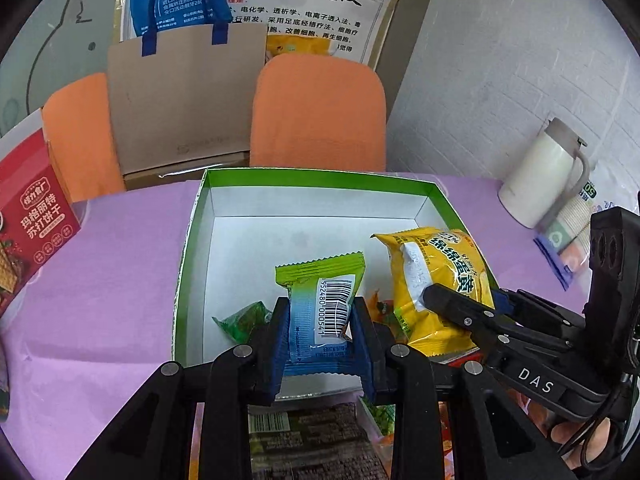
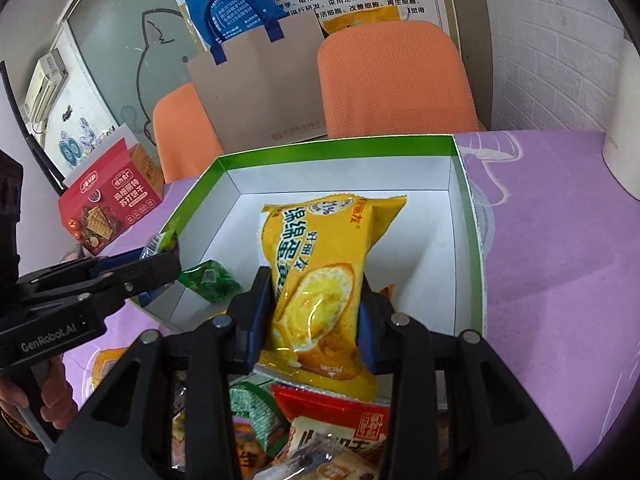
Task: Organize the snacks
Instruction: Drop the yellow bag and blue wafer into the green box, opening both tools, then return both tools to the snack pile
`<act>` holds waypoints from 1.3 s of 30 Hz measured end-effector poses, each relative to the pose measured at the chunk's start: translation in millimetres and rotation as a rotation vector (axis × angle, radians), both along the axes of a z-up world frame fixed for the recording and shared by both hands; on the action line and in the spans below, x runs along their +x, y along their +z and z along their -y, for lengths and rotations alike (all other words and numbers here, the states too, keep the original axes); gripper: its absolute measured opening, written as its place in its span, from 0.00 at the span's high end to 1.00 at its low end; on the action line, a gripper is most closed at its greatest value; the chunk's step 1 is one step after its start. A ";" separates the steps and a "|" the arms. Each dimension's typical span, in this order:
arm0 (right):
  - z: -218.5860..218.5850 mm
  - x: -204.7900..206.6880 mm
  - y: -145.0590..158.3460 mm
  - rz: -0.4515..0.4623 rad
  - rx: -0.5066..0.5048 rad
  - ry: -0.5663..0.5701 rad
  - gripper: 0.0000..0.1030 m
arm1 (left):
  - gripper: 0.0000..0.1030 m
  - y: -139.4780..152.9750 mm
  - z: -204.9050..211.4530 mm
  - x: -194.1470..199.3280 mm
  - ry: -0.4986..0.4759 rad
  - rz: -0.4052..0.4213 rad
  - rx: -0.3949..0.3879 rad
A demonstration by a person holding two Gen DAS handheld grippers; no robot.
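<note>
1. Left gripper (image 1: 320, 332) pinching a green-and-blue barcoded snack packet (image 1: 323, 312) above the near edge of the green-rimmed white cardboard box (image 1: 316, 179).
2. Right gripper (image 2: 310, 320) clamped on a yellow cake packet (image 2: 320, 272), over the box's near right part.
3. Far half of the box floor bare; small green sachet (image 1: 240, 318) near the left wall.
4. Purple surface (image 1: 120, 264) open on both sides.

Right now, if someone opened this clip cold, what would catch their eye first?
Two packets held side by side over the green-rimmed box on the purple tablecloth. The left gripper is clamped on a green-and-blue snack packet; the right gripper grips a yellow cake packet. A small green candy lies in the box's near left corner, and more snacks are piled in front of the box.
</note>
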State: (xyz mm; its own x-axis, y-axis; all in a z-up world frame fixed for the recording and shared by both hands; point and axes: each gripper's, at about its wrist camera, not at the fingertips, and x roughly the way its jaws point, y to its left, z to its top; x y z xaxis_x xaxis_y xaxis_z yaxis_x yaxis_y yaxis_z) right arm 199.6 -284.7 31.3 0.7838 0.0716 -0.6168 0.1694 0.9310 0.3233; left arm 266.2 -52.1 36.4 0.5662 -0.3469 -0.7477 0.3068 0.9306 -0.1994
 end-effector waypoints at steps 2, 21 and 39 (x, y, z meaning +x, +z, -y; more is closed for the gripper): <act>-1.0 1.3 -0.6 0.003 -0.024 0.005 0.38 | 0.48 -0.6 -0.7 0.1 0.006 0.019 -0.005; -26.0 -94.3 44.0 0.108 -0.123 -0.003 0.06 | 0.00 39.8 -41.6 -77.3 0.189 0.167 -0.010; -75.7 -219.3 -18.7 0.085 -0.015 0.053 0.12 | 0.00 -4.2 -41.7 -215.3 0.073 0.101 -0.002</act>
State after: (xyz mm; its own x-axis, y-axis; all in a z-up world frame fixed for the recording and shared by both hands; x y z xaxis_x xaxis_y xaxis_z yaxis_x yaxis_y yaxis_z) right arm -19.7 -209.0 12.6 0.8288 0.1055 -0.5495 0.0921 0.9429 0.3200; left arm 51.0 -10.4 32.2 0.6627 -0.3036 -0.6845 0.2569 0.9508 -0.1730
